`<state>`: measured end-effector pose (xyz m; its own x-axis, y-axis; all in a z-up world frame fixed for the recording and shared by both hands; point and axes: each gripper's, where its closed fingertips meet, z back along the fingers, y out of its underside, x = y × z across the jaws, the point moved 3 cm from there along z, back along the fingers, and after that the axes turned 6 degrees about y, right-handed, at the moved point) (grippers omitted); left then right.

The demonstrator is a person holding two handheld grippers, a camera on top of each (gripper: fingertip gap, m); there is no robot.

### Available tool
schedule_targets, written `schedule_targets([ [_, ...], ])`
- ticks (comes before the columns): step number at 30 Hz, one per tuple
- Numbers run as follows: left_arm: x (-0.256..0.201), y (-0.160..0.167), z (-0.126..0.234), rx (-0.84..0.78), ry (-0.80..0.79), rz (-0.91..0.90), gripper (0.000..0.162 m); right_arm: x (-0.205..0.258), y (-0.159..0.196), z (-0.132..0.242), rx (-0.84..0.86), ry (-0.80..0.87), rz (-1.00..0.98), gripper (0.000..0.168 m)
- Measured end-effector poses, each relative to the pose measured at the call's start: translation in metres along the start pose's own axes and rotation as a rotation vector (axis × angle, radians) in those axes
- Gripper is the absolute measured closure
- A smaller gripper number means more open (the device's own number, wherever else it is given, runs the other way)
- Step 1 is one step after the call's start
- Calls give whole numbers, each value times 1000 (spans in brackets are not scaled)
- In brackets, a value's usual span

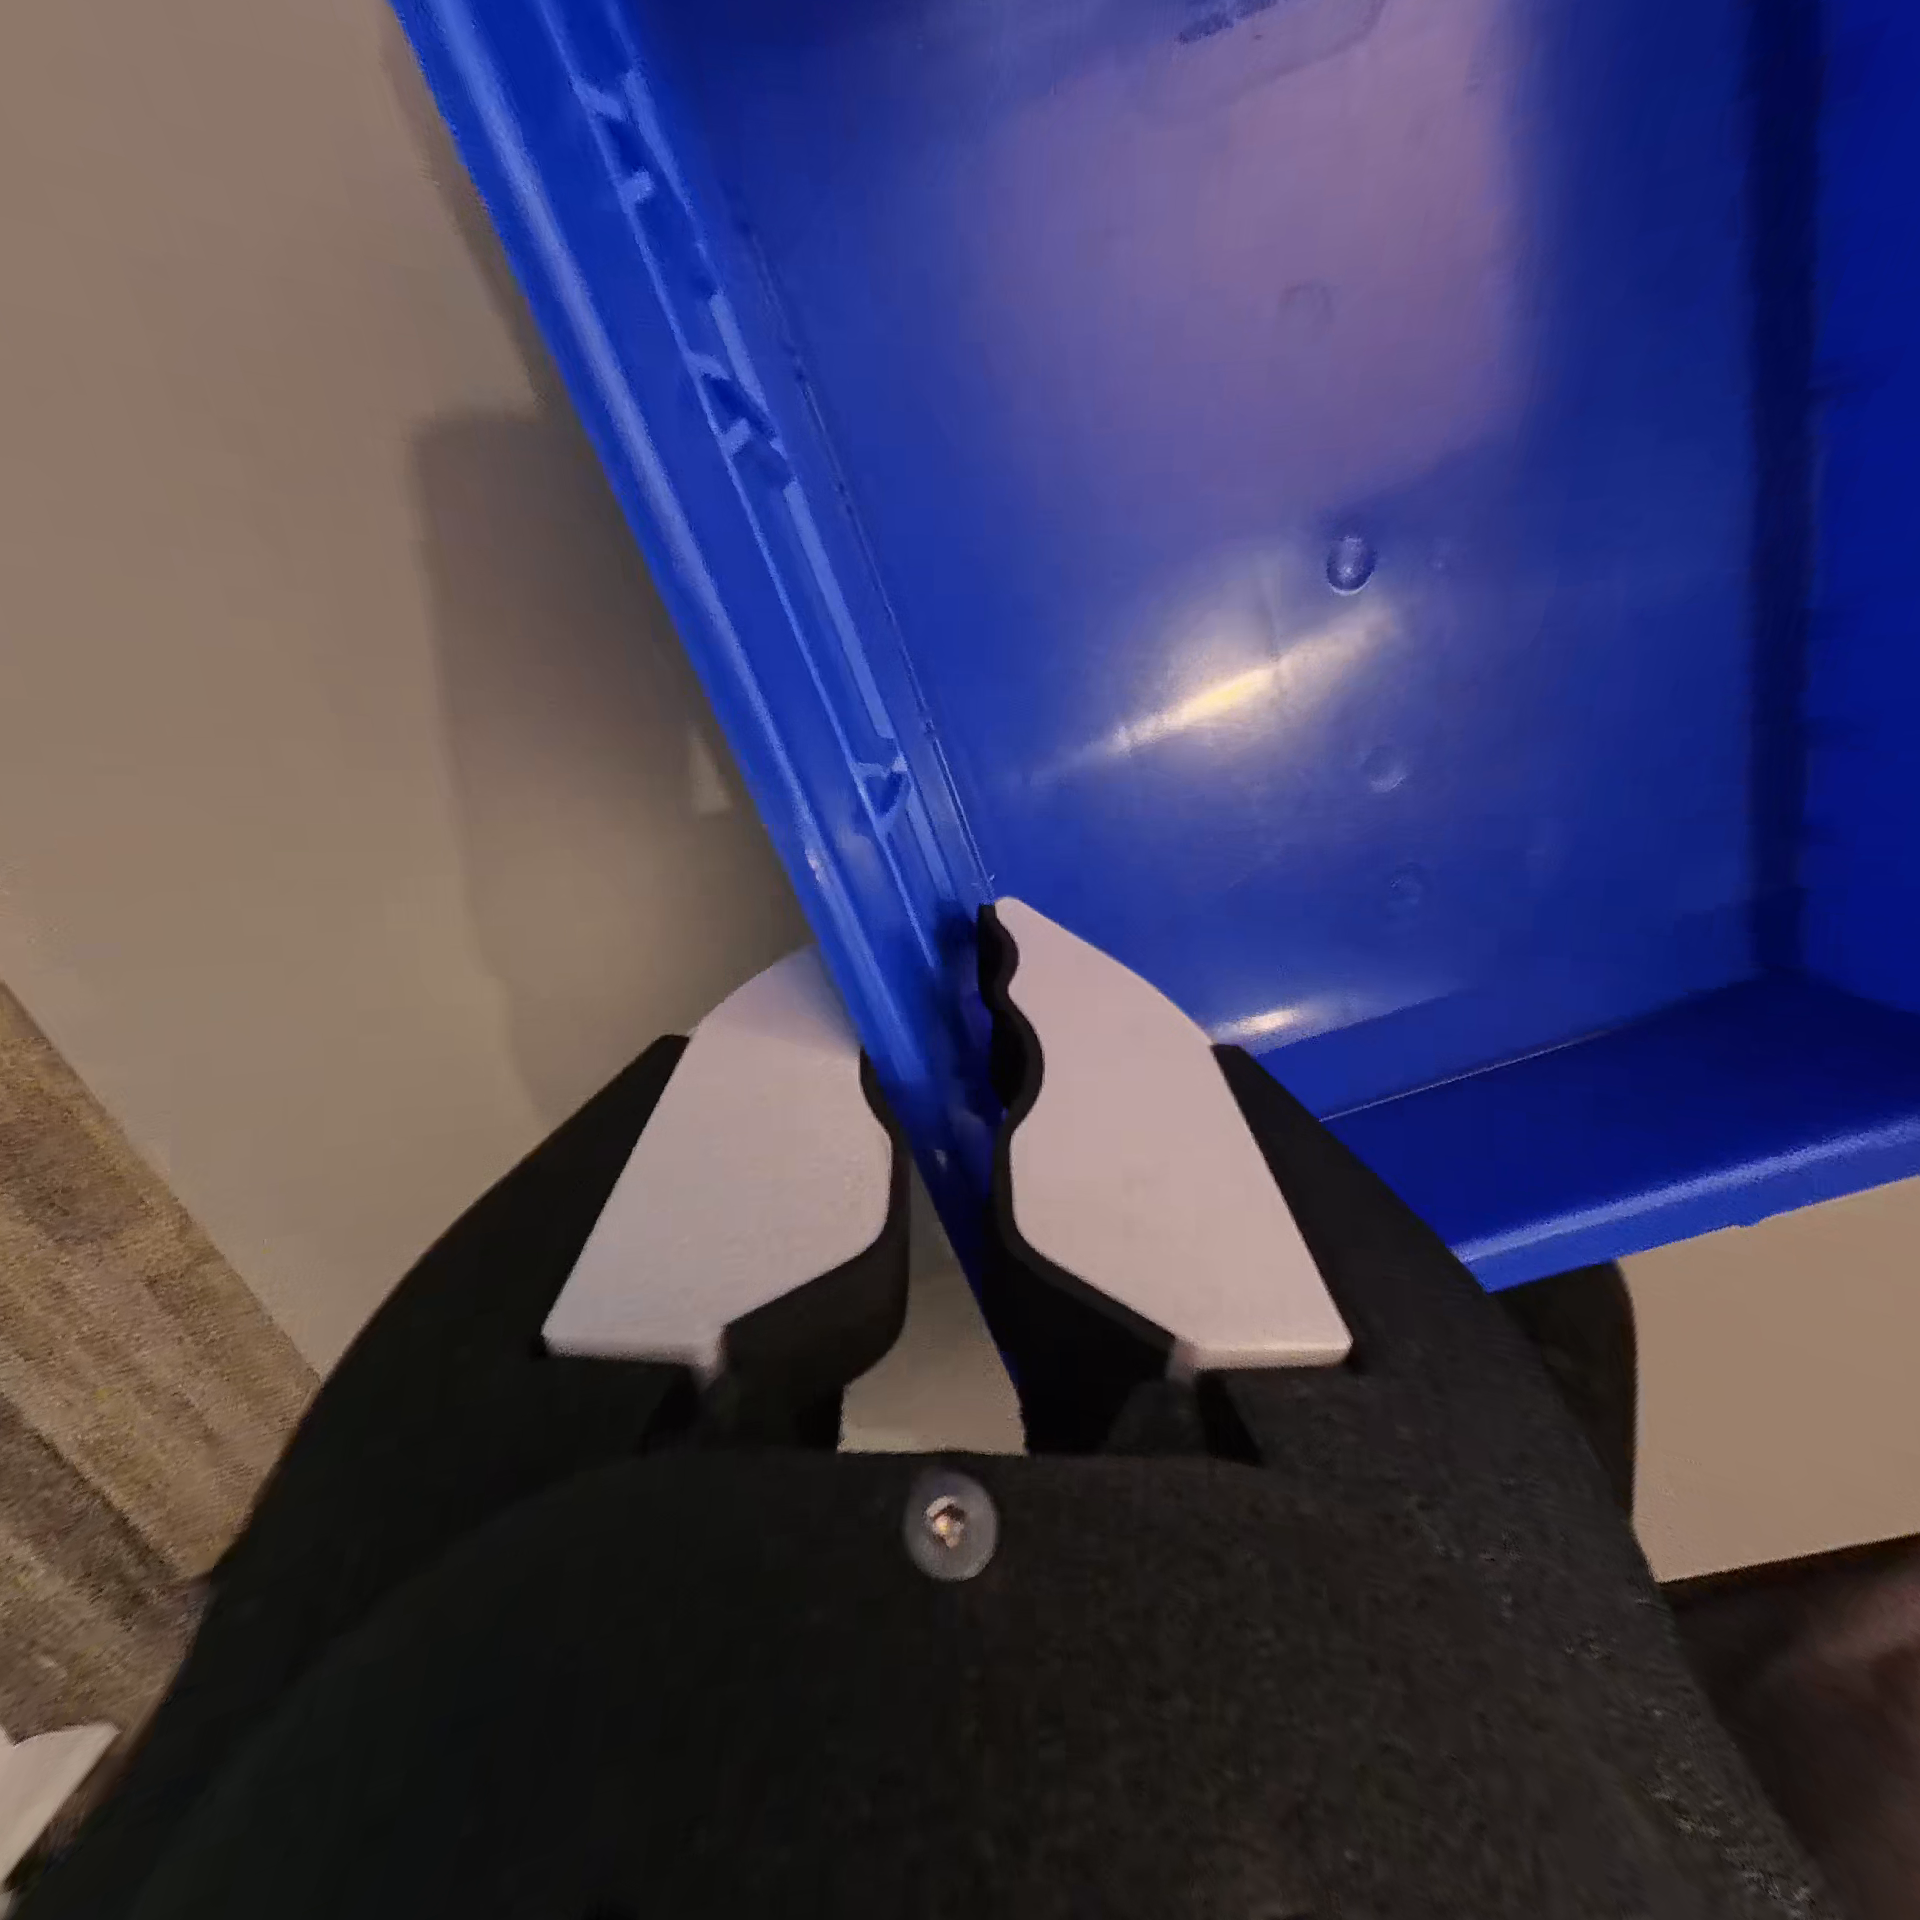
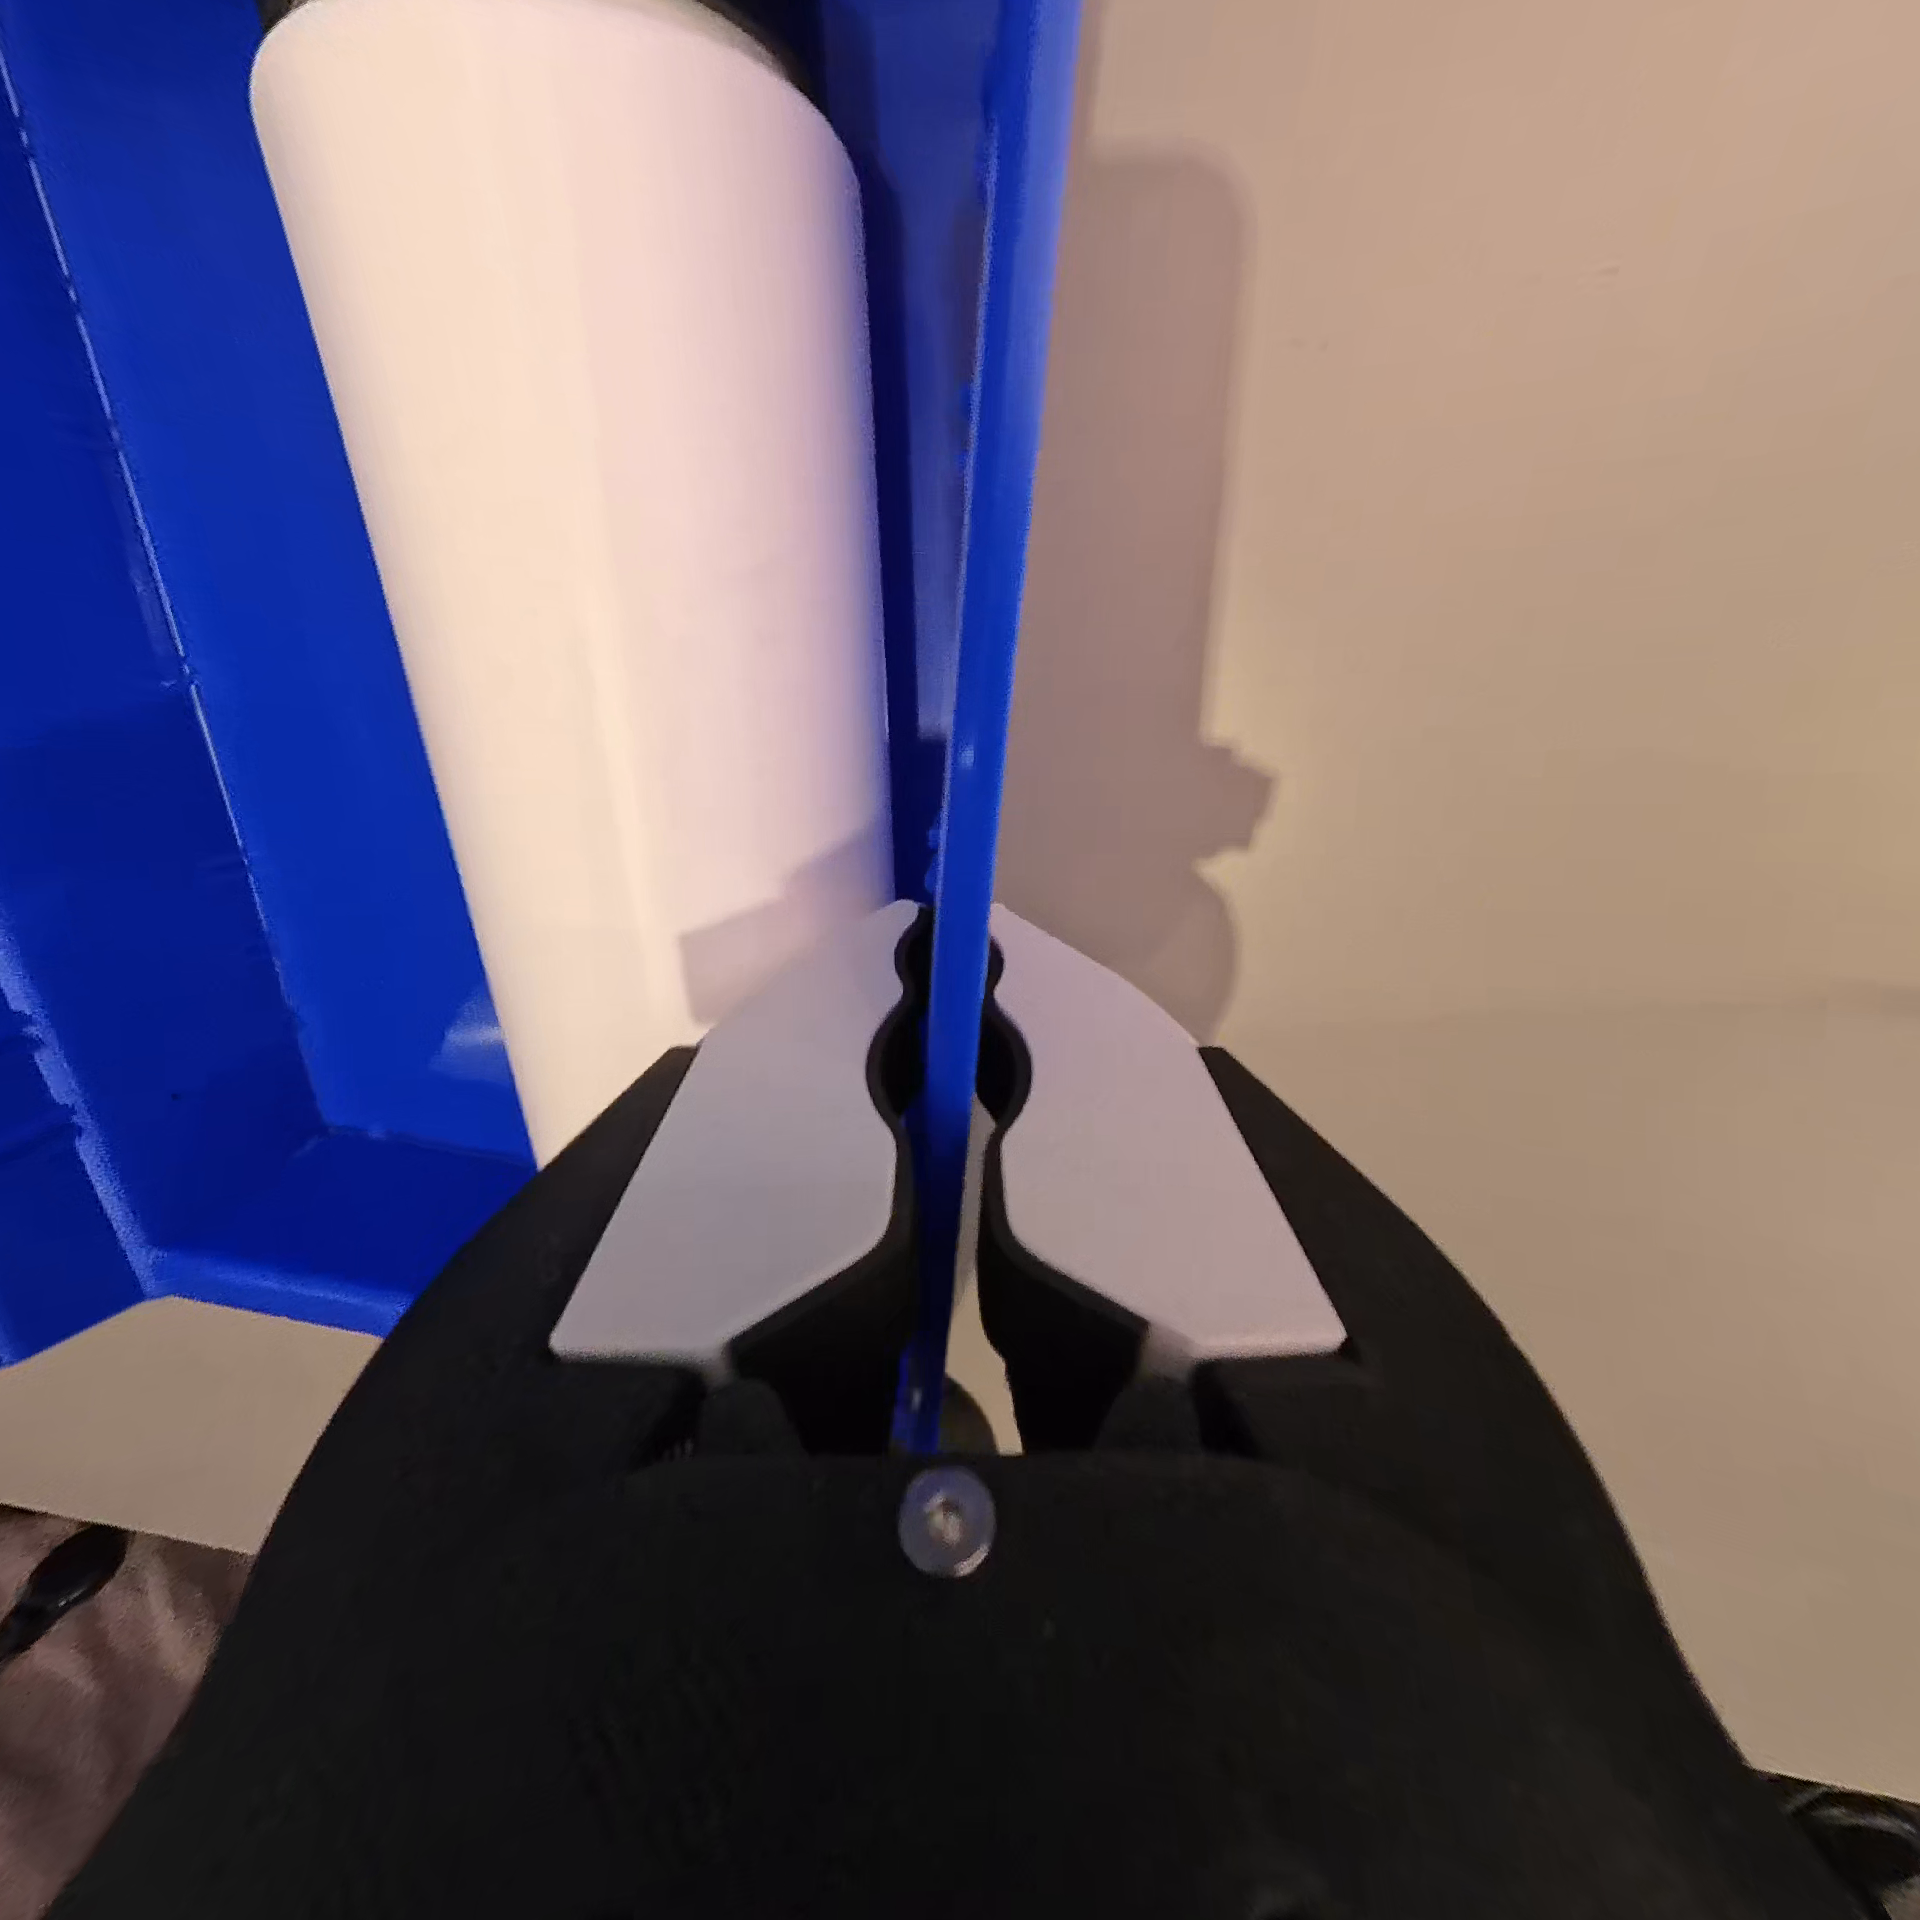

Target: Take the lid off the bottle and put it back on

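Note:
A white bottle (image 2: 613,540) lies inside a blue plastic bin (image 2: 156,831), close against the bin's right wall; a dark part shows at its far end and its lid is hidden. My right gripper (image 2: 951,925) is shut on the bin's right wall (image 2: 971,675), one finger inside and one outside. My left gripper (image 1: 951,935) is shut on the bin's left wall (image 1: 727,540); the bin floor (image 1: 1299,520) seen there is bare, and the bottle is not in that view.
The bin rests on a pale beige tabletop (image 1: 260,623), which also shows right of the bin in the right wrist view (image 2: 1558,623). A grey wood-grain floor (image 1: 94,1299) shows past the table's left edge. Dark fabric (image 2: 94,1662) lies below the near edge.

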<state>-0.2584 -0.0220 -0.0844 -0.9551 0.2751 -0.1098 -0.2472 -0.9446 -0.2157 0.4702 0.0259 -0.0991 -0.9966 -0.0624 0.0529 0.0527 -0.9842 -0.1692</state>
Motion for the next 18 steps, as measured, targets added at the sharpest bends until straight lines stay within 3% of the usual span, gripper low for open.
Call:
schedule_targets([
  [18, -113, -44, -25, 12, -104, -159, 143, 110, 6, -4, 74, -50, 161, 159],
])
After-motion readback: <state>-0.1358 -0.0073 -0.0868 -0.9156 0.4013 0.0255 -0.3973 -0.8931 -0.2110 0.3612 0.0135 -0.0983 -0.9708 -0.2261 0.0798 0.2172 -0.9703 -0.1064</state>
